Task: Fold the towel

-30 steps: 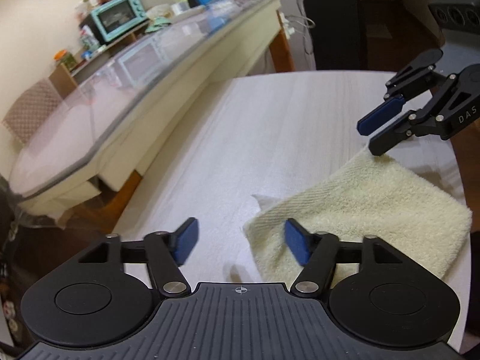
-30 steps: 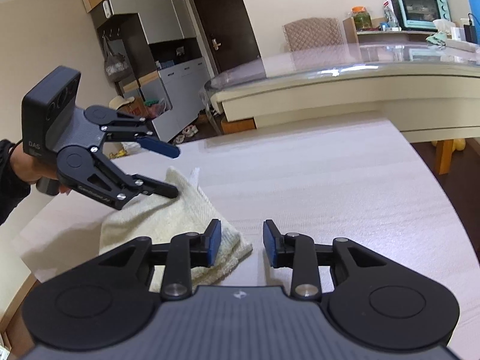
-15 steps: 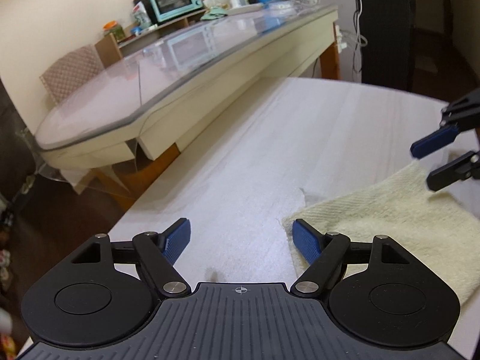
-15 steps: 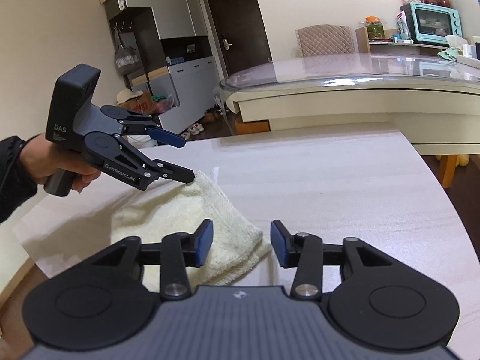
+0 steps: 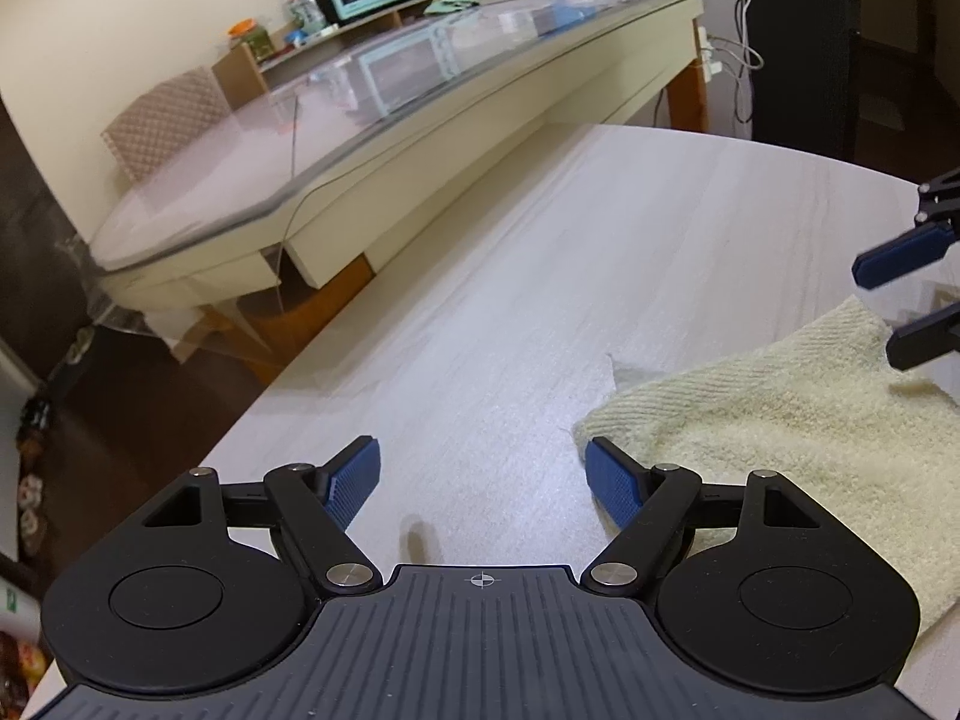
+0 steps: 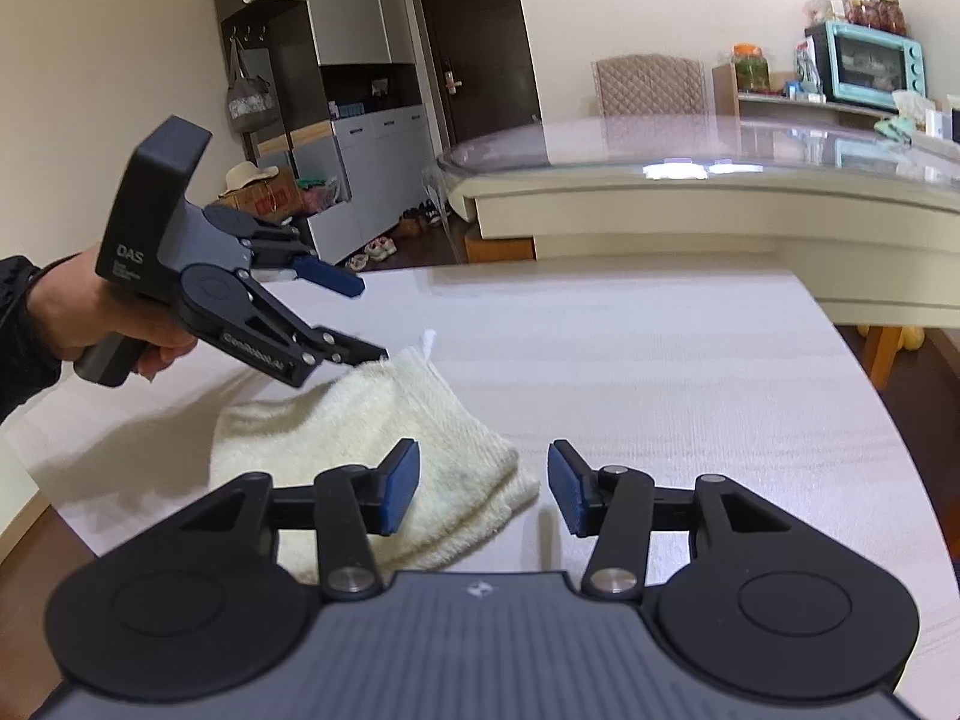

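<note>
Both grippers have drawn back from the folded towel, their jaws spreading wider than a second ago.

Pale wood-grain worktop carries the cream towel, folded and lying flat near its edge. Left gripper, held in a hand, hovers just over the towel's far corner, jaws wide, opening, with nothing between them. Right gripper sits above the towel's near corner, jaws partly apart and opening; the pads press on nothing.
</note>
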`<control>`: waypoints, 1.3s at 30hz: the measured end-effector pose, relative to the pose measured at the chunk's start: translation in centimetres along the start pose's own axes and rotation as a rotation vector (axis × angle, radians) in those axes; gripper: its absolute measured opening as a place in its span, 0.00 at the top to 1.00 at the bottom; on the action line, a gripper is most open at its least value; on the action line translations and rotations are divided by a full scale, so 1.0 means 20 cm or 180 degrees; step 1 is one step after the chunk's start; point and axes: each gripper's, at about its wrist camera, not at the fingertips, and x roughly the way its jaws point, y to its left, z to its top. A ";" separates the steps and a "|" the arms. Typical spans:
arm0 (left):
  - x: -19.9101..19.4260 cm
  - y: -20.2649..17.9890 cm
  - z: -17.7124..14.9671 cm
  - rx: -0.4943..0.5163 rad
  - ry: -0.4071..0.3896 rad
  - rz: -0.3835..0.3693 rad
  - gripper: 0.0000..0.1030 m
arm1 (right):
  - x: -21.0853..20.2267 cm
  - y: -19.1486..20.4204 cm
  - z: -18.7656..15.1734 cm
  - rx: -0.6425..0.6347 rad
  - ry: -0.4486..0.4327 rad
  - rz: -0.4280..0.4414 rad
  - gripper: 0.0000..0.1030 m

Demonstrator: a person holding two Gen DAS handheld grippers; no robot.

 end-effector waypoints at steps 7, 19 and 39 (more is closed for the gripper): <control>-0.01 -0.02 -0.01 0.0000 0.0025 0.0042 0.19 | 0.09 -0.03 0.01 -0.0200 0.0126 -0.0374 0.45; -0.26 -0.02 -0.10 -0.0231 -0.0212 0.0196 0.12 | -0.10 0.04 0.02 -0.0231 -0.0068 -0.0132 0.40; -0.38 -0.20 -0.12 0.0184 -0.0417 -0.0604 0.11 | -0.20 0.11 -0.21 0.1314 0.0156 0.0934 0.43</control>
